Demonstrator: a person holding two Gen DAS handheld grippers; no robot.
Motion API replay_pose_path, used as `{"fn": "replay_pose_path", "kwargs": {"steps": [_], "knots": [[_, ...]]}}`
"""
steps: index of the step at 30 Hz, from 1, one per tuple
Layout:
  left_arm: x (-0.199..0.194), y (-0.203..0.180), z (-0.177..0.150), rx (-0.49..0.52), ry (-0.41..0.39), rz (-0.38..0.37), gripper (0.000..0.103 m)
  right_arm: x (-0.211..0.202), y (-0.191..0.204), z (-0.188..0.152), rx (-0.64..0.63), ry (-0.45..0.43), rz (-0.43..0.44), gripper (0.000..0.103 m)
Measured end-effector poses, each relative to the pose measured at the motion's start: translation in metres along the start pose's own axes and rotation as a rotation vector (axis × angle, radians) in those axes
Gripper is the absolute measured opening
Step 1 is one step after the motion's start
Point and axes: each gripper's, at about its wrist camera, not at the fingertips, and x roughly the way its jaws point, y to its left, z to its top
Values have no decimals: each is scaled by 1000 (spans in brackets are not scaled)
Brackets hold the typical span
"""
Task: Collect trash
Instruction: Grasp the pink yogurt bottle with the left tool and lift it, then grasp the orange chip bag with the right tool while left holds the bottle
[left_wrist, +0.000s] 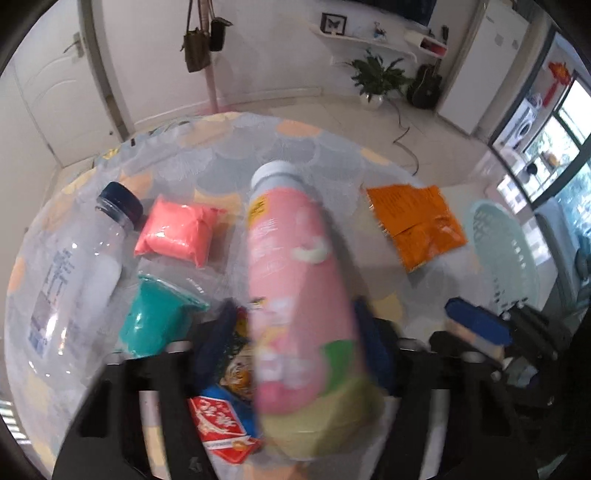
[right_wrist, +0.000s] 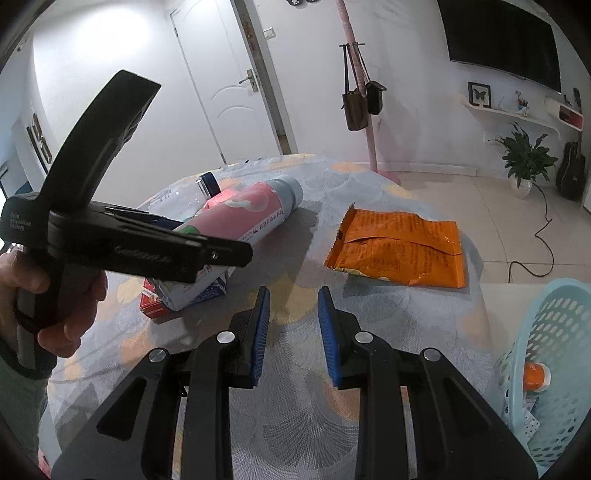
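Jaws: left gripper (left_wrist: 295, 332) clenched on pink bottle (left_wrist: 295, 280), right gripper (right_wrist: 293, 328) released, empty | basket (right_wrist: 554, 332) right of right jaws, partly filled | orange wrapper (right_wrist: 399, 251) ahead on desk (right_wrist: 295, 424) | collection judged under way.

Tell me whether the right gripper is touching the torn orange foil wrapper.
Apart. In the right wrist view, patterned tablecloth shows between the open right gripper and the orange foil wrapper beyond it.
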Motion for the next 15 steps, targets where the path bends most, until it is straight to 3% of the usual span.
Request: {"fn": "replay_pose_path", "kwargs": {"steps": [5, 10, 12, 13, 15], "knots": [[-17, -4, -13, -19, -85, 16, 48, -10, -12, 2, 39, -34, -17, 24], [-52, 1, -37, -93, -201, -54, 48, -13, -46, 16, 87, -16, -83, 25], [-58, 1, -46, -114, -216, -51, 48, -13, -54, 20, 87, -7, -97, 37], [-62, 0, -54, -127, -223, -55, 48, -11, -56, 23, 84, 0, -105, 52], [-64, 0, -63, -142, -219, -59, 48, -5, -56, 27, 68, 14, -113, 57]]}}
